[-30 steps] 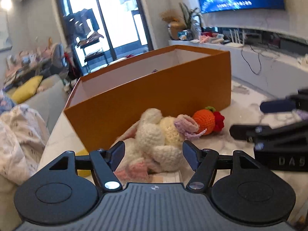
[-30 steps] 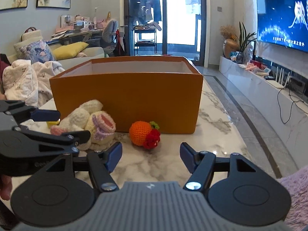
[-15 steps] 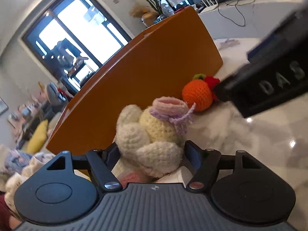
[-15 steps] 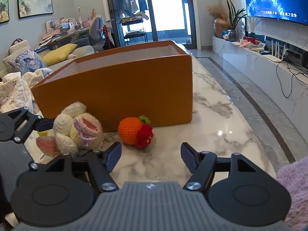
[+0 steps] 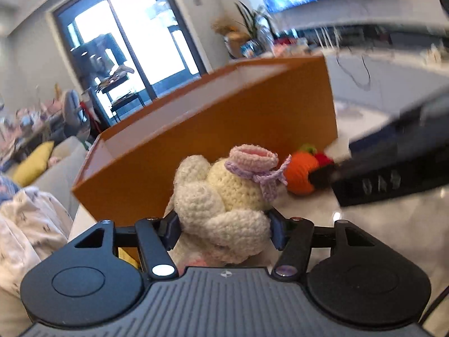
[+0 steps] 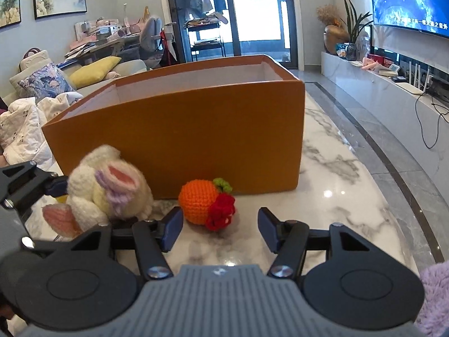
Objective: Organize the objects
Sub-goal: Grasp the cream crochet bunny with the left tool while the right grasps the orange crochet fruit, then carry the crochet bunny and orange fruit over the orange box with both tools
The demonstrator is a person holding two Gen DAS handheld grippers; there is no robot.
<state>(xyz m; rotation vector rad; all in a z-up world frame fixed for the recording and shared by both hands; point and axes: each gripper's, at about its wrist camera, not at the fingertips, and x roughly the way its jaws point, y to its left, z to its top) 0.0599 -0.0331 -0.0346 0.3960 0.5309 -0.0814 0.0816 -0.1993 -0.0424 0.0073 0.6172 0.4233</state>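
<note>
two crocheted toys sit on the marble table [image 6: 350,196] in front of the orange box [image 6: 196,129]: the left gripper [image 5: 221,229] has its fingers pressed into both sides of the white bunny [image 5: 221,196], apparently raised a little, with the box's open top just beyond and above it. the right gripper [image 6: 220,229] is spread wide and empty, with the orange fruit [image 6: 199,202] straight ahead, just past its fingertips, so the right hand is the nearer one.

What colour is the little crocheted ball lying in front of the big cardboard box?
The crocheted ball is orange, with a green leaf and a red flower; the right wrist view shows it best.
</note>
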